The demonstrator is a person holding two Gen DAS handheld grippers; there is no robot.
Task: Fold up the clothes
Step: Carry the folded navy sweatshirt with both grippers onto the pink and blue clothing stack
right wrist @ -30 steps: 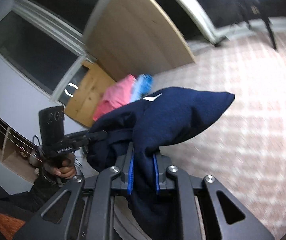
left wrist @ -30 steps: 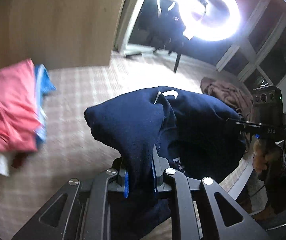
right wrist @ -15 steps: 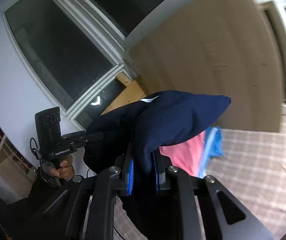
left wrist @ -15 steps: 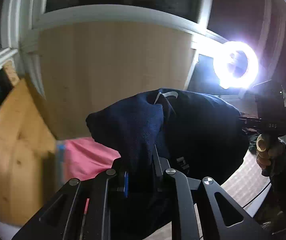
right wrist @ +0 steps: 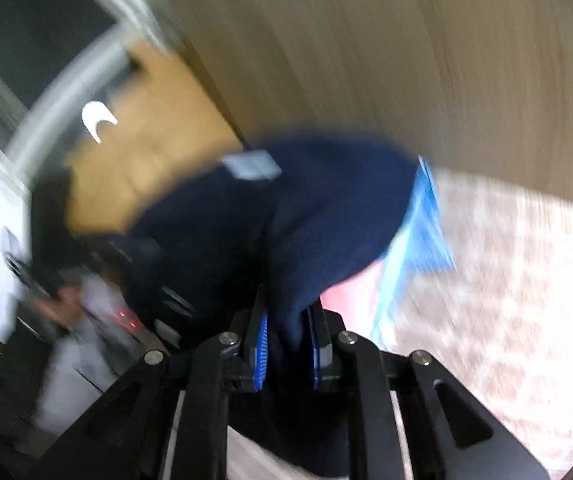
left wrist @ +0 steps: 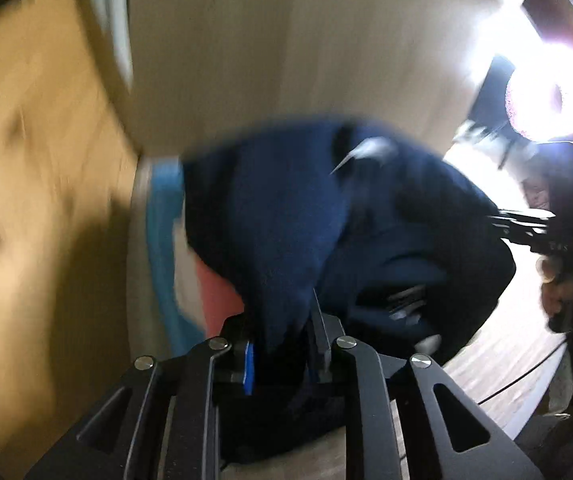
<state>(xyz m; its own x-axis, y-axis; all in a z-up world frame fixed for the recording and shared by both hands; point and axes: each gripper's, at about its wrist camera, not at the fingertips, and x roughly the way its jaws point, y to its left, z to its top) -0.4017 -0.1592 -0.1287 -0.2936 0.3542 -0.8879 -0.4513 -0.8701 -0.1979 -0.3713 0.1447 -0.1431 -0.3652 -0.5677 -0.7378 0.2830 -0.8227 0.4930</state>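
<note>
The thick dark navy fleece garment [left wrist: 286,216] looks soft and matte, with a fuzzy nap, and it bulges in a rounded fold; a small pale label [left wrist: 362,150] sits on it at about 12 o'clock in the left wrist view. It is held up between both tools, in front of a pale wooden board [left wrist: 286,40]. The left gripper [left wrist: 282,354], black metal with blue ribbed pads, is pinching a bunch of this navy cloth, and the fabric fills the narrow gap between the fingers. The right gripper [right wrist: 288,350] is built the same and is also pressed together on a fold of the garment [right wrist: 306,220], with the cloth rising from the jaws toward 12 o'clock. In the left wrist view, the person's hand [left wrist: 558,284] grips the dark handle of the other tool at 3 o'clock. Behind the navy garment lie a light blue cloth [left wrist: 162,240] at 9 o'clock and a pink-red cloth [left wrist: 218,292] just beside it, both mostly covered. A bright ring lamp [left wrist: 546,100] glows at 2 o'clock. In the right wrist view a pale checked covering [right wrist: 506,280] spreads at 3 o'clock. Both views are strongly blurred, so edges and the weave are hard to read, and the lower part of the garment is hidden behind the tool frames.
</note>
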